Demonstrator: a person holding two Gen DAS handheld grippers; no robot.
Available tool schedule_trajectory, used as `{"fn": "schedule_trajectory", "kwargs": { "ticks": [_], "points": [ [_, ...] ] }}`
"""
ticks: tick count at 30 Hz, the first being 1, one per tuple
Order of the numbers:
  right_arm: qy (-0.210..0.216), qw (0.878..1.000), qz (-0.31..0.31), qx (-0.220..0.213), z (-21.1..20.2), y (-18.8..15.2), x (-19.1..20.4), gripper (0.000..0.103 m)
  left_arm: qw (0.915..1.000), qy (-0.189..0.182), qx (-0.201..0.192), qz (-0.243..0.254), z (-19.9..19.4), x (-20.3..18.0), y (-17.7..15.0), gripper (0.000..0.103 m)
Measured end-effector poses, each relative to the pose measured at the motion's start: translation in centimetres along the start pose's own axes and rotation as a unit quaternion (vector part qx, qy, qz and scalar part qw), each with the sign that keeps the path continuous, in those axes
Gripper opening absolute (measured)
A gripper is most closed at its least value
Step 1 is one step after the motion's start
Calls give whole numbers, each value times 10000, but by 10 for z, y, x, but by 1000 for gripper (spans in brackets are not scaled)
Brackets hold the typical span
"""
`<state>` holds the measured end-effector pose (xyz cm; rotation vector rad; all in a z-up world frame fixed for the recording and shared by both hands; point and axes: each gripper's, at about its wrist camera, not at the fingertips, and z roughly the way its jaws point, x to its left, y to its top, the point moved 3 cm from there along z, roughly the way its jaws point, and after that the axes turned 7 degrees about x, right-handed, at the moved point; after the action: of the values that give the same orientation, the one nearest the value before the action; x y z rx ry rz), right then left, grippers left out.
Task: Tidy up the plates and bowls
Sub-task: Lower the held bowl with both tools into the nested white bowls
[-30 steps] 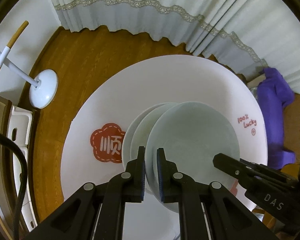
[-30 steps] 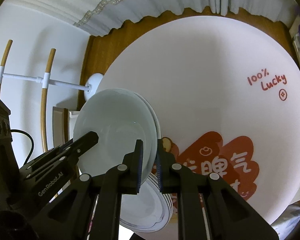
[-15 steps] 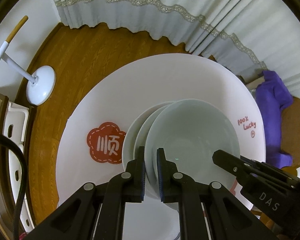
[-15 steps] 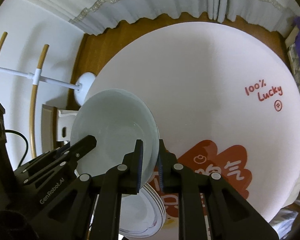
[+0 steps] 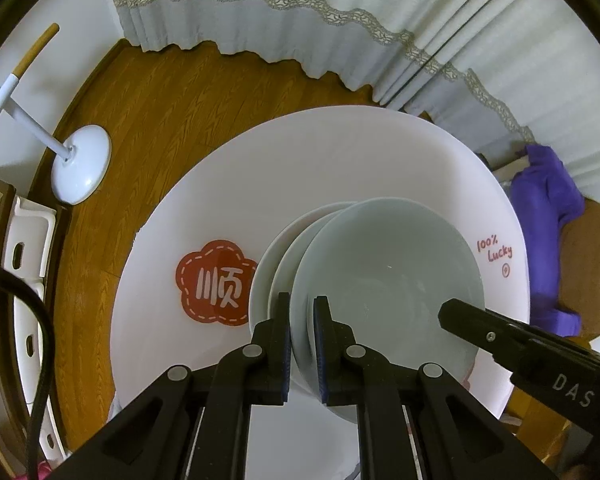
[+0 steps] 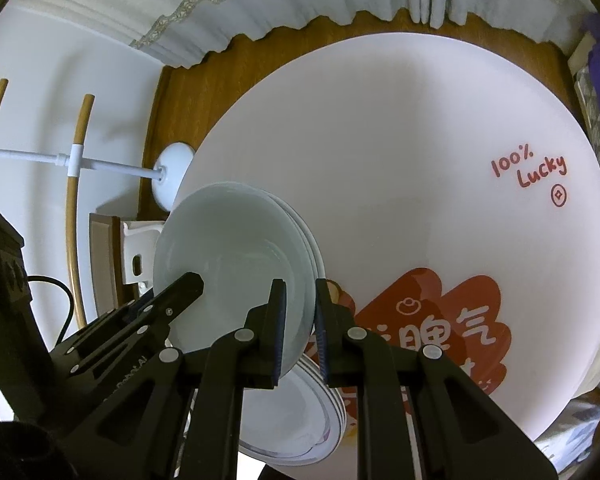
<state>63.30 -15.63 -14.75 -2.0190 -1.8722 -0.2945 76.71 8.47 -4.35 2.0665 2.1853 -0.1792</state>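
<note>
The left gripper [image 5: 302, 336] has its jaws squeezed tight on the near rim of a pale blue-green bowl [image 5: 384, 284]. The right gripper [image 6: 300, 320] also pinches the same bowl [image 6: 228, 264], on the other side of its rim, so both hands hold it together. The bowl is round, smooth and shiny, with a deep hollow inside and nothing in it. It faces up and tips a little, and it has no long side because it is round. It sits above a small stack of pale bowls [image 5: 276, 268] whose rims peek out on one side. I cannot tell if it touches the stack. Close beside them is a pile of white plates [image 6: 300, 420] with a thin dark line near the edge. All of this is on a round white desk [image 5: 340, 160] with a red flower sticker [image 5: 216, 286] and red words. Farther away are the wooden floor [image 5: 160, 100], a white stand [image 5: 80, 164], a purple cloth [image 5: 548, 216] and pale curtains [image 5: 300, 20].
</note>
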Motion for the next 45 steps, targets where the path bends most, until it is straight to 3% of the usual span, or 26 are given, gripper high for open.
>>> {"fn": "schedule_trajectory", "kwargs": {
  "ticks": [15,20,23,45],
  "points": [
    [-204,9998,29,-59,-8,-7,6,15,10000,-56,-9,-51,0,2,-2,6],
    [-102,9998,122,-99,-8,-10,-1,15,9999,-94,-4,-75,0,2,-2,6],
    [-22,9998,0,-199,-8,-12,1,6,9999,-93,7,-89,1,3,-2,6],
    [164,9997,72,-176,10,-11,-4,7,9998,151,-62,65,-5,-2,-11,6]
  ]
}}
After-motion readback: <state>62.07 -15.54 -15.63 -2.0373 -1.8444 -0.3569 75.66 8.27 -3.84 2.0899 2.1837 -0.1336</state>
